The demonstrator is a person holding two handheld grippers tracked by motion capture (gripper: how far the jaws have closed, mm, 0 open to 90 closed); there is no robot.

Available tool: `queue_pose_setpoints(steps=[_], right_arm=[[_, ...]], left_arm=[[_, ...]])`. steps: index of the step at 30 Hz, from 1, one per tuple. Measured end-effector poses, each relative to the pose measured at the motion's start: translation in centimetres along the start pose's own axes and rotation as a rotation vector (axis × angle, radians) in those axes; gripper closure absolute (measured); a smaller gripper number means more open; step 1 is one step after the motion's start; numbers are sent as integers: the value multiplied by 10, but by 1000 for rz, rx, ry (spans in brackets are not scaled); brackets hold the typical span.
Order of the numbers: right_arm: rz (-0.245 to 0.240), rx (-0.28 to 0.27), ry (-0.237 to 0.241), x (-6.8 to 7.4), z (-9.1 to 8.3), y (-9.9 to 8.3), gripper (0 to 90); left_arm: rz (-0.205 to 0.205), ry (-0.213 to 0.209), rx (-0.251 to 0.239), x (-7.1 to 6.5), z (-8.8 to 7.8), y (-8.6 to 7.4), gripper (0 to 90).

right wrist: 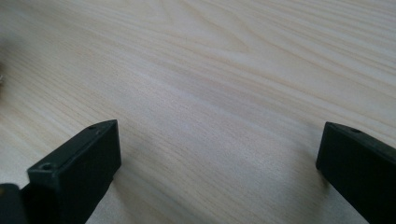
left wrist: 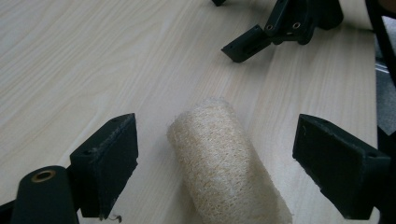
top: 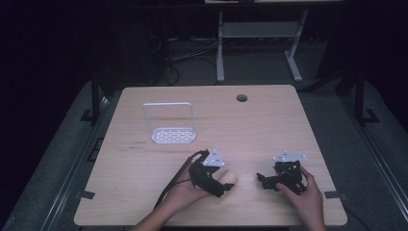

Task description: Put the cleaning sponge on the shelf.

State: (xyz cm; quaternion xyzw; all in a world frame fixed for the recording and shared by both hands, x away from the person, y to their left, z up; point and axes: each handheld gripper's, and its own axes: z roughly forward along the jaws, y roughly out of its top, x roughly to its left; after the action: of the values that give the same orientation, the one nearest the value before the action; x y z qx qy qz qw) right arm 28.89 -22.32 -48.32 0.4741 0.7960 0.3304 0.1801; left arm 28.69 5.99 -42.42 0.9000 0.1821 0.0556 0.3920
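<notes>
Presently, item: loofah roll (left wrist: 229,165), pale, coarse, lying flat on table (top: 269,125) near front edge, between jaws of left gripper (left wrist: 217,163); jaws wide apart, not touching it. Right gripper (right wrist: 219,163): jaws apart, nothing between, bare wood below. White rack (top: 169,124) well apart, further back. Risks, by my guess: roll is round & light, so one jaw landing first cd nudge it rolling away; soft body may squash or slip w/ off-centre grip.

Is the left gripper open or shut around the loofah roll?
Open. In the left gripper view, the left gripper has its jaws spread to either side of the loofah roll, with bare table between each and the roll.
</notes>
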Motion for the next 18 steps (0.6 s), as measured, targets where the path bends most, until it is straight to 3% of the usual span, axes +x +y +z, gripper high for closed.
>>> queue_pose_setpoints(steps=[7, 18], right_arm=[[0, 0, 0, 0, 0, 0, 0], [0, 0, 0, 0, 0, 0, 0]], left_arm=[[-27, 26, 24, -6, 11, -3, 134], [-12, 41, 75, -11, 22, -10, 132]])
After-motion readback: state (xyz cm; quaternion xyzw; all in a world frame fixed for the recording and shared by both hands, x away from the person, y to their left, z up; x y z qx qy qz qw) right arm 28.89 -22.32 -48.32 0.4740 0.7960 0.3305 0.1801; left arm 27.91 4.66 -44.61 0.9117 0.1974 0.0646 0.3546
